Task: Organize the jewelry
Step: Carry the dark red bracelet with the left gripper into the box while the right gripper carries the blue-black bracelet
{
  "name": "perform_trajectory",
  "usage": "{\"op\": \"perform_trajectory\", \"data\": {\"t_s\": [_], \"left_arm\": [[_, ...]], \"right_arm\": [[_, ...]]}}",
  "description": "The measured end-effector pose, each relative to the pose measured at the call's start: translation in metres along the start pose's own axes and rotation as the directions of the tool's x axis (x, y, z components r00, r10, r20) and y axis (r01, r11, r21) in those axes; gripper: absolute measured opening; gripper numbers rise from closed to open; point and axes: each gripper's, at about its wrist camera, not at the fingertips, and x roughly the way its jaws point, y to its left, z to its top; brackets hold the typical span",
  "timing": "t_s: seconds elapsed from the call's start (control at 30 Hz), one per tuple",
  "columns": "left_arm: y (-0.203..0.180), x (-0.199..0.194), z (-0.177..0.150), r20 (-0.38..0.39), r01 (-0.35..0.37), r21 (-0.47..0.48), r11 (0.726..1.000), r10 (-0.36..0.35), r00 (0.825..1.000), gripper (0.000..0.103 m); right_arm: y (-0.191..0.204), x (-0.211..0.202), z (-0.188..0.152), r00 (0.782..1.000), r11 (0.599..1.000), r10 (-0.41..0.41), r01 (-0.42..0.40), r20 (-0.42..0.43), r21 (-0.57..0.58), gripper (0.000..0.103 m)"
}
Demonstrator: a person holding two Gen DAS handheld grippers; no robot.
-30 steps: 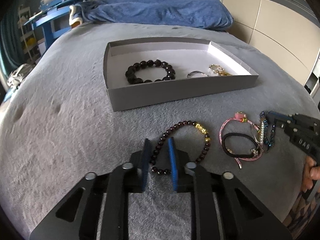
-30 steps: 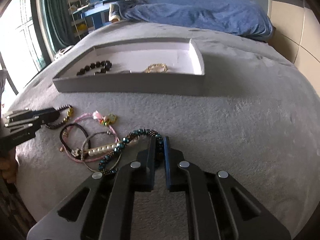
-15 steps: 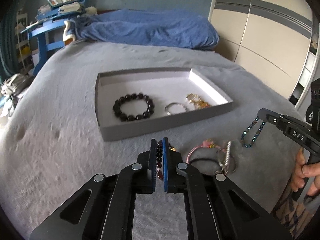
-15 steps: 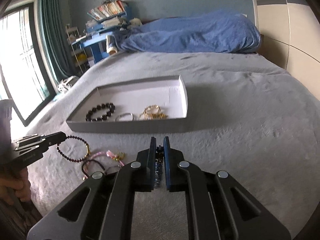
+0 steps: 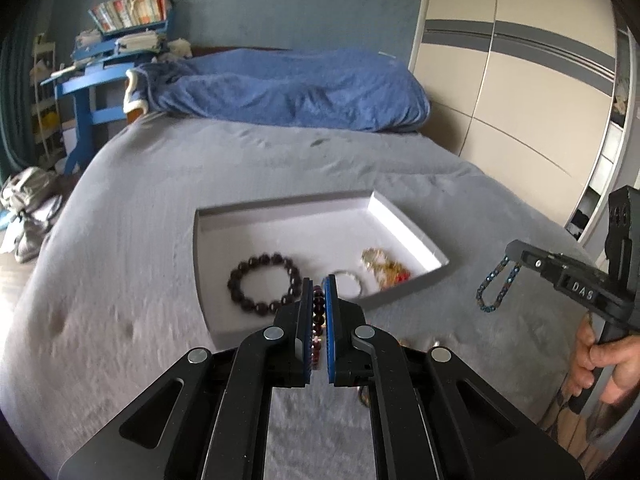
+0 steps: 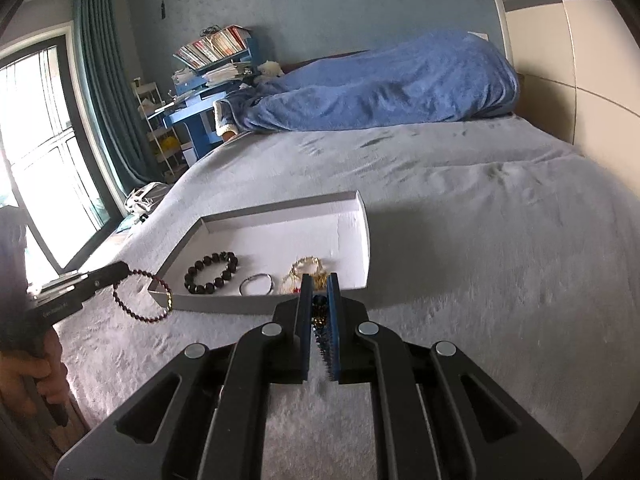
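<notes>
Your left gripper: jaws nearly together, clamped on the dark red bead bracelet, which hangs clear of the grey bed. Your right gripper: jaws likewise pinched on the blue-green bead strand, dangling in the air. Both are near the white tray, which holds a black bead bracelet, a silver ring bangle and gold pieces.

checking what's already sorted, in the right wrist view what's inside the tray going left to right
dark bead bracelet → silver ring bangle → gold chain pile, its lower edge partly hidden behind the right tool, all inside the white tray.
</notes>
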Motion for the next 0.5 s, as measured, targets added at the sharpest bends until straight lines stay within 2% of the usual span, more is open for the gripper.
{"op": "perform_trajectory", "data": {"t_s": [0.3,0.5], "left_arm": [[-0.005,0.008,0.032,0.033,0.031,0.011,0.999,-0.032,0.999,0.006],[-0.013,0.026,0.045,0.027,0.051,0.02,0.999,-0.051,0.998,0.006]], "right_arm": [[0.009,0.01,0.026,1.0,1.0,0.022,-0.022,0.012,-0.018,0.007],[0.024,0.029,0.048,1.0,0.998,0.027,-0.026,0.012,-0.058,0.007]]}}
